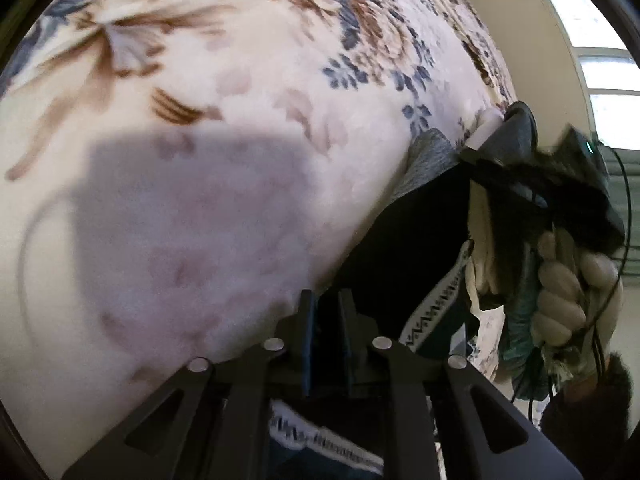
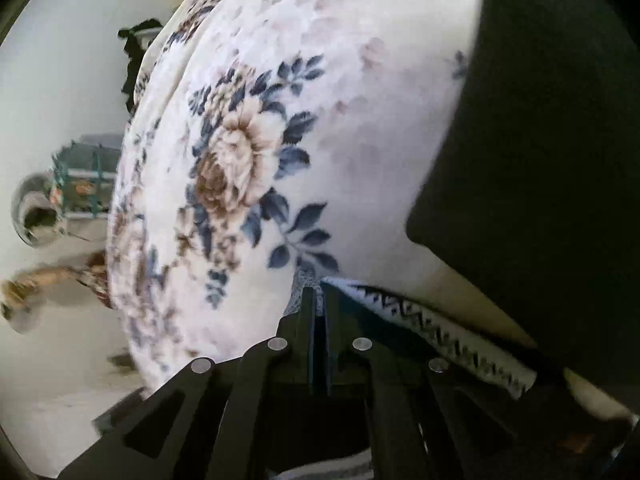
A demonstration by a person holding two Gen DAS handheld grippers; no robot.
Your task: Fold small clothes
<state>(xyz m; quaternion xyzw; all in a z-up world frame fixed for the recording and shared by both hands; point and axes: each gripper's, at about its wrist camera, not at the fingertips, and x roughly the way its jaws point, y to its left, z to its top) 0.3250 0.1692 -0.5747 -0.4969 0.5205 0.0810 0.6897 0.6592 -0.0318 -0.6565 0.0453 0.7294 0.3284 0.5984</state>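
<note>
Both tongs pointed steeply down: the left tongs (image 1: 326,300) nearly closed, the right tongs (image 2: 319,292) fully closed on cloth.

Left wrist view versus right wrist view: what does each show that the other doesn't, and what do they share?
Only the left wrist view shows the right gripper from outside, the gloved hand holding it, a grey cloth beside it, and a window.

Only the right wrist view shows the floor beside the bed, with a green rack.

Both show the floral blanket and the dark garment with its white patterned band, each gripper closed on it.
</note>
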